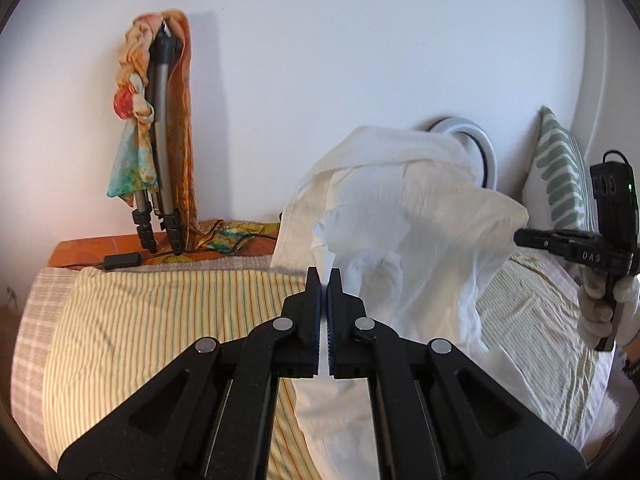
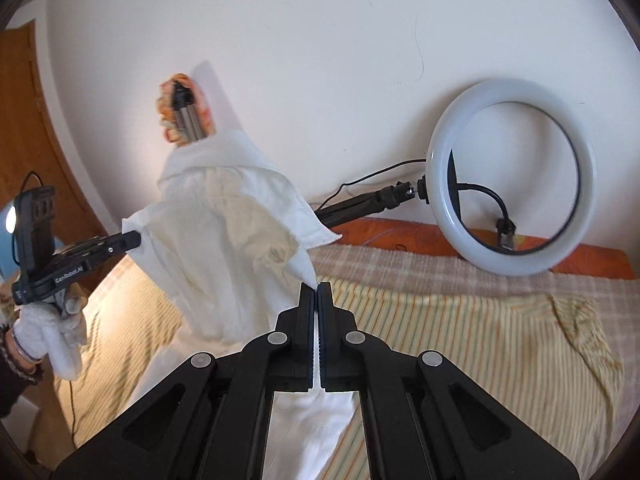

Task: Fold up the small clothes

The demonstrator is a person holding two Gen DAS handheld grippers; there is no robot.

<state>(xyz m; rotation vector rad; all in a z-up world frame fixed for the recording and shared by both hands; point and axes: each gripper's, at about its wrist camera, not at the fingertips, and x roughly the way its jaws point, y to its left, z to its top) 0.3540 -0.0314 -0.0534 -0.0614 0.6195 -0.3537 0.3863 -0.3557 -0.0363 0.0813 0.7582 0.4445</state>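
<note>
**Two grippers lift one white garment**

One white garment (image 1: 404, 216) hangs in the air over the bed, stretched between the two tools and sagging in loose folds. Its lower part trails down to the near side of the bed, where it lies on the sheet. It looks like a small shirt or underpants, but the crumpled cloth does not let me tell which.

The left gripper (image 1: 324, 280) has its jaws pressed together on a fold of the garment, white cloth showing in the slit between the pads. The right gripper (image 2: 315, 294) is closed the same way, pinching the garment at its other edge. Each tool appears in the other's view, held by a gloved hand (image 2: 52, 328), its tip meeting a corner of the cloth.

Below lies the striped sheet (image 1: 160, 312), yellow and green, rumpled on the right. At the far edge of the bed runs an orange cover (image 2: 404, 236). On it, against the white wall, leans a ring light (image 2: 508, 176) to the right, its stand lying toward the left. Far left stands a folded tripod (image 1: 160, 140) draped with a coloured scarf (image 1: 132, 120). A striped pillow (image 1: 560, 168) rests at the far right.
</note>
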